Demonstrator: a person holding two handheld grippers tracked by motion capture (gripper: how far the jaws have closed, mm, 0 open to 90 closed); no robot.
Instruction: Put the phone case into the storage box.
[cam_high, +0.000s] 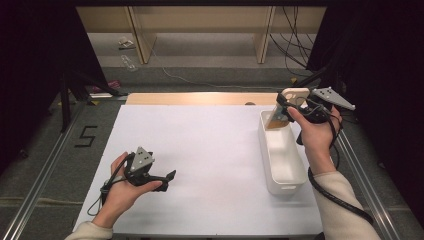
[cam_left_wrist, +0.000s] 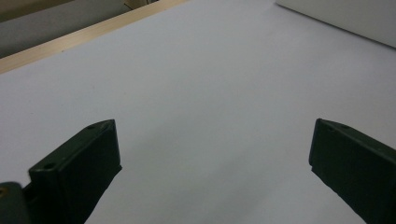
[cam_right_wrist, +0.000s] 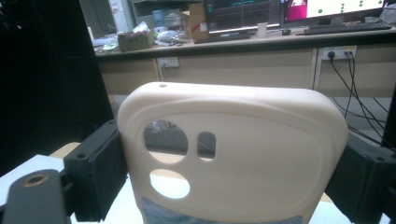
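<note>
Left tool (cam_left_wrist: 212, 163) open – over white table (cam_left_wrist: 210, 84).

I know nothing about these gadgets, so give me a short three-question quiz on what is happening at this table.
1. True or false: the left gripper is clamped on a cup.
2. Which thing does the right gripper hold? A) a spoon B) a cream phone case C) a sponge
3. In a few words: where is the phone case relative to the white bin?

Key
1. False: in the left gripper view its jaws stand wide apart over the bare white table, with nothing between them.
2. B: the jaws press on the case's two side edges.
3. Held up over the bin's far end, its lower end tilted toward the bin.
</note>
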